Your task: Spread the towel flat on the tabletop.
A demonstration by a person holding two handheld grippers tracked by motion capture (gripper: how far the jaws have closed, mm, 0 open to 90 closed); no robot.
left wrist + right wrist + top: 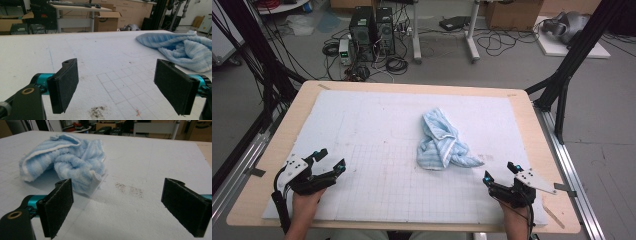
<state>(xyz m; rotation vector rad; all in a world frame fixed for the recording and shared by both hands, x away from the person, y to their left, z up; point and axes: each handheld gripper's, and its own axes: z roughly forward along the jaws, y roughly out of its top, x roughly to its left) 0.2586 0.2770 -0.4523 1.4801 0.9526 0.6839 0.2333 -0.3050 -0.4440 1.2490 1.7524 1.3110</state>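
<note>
A crumpled light-blue striped towel [441,140] lies in a heap on the white mat [377,130], right of centre. My left gripper [331,159] rests open near the mat's front left, well away from the towel. My right gripper [501,172] stands open at the front right, a short way in front of the towel's near corner. In the left gripper view the towel [182,47] lies ahead to the right, beyond the wide-apart pads [65,83]. In the right gripper view the towel [65,157] lies ahead to the left, with nothing between the pads [185,205].
The mat covers a wooden table [297,107] with bare wood edges all round. Black frame posts [572,55] rise at both far corners. Computer towers [372,32] and cables sit on the floor behind. Small dark smudges [130,189] mark the mat.
</note>
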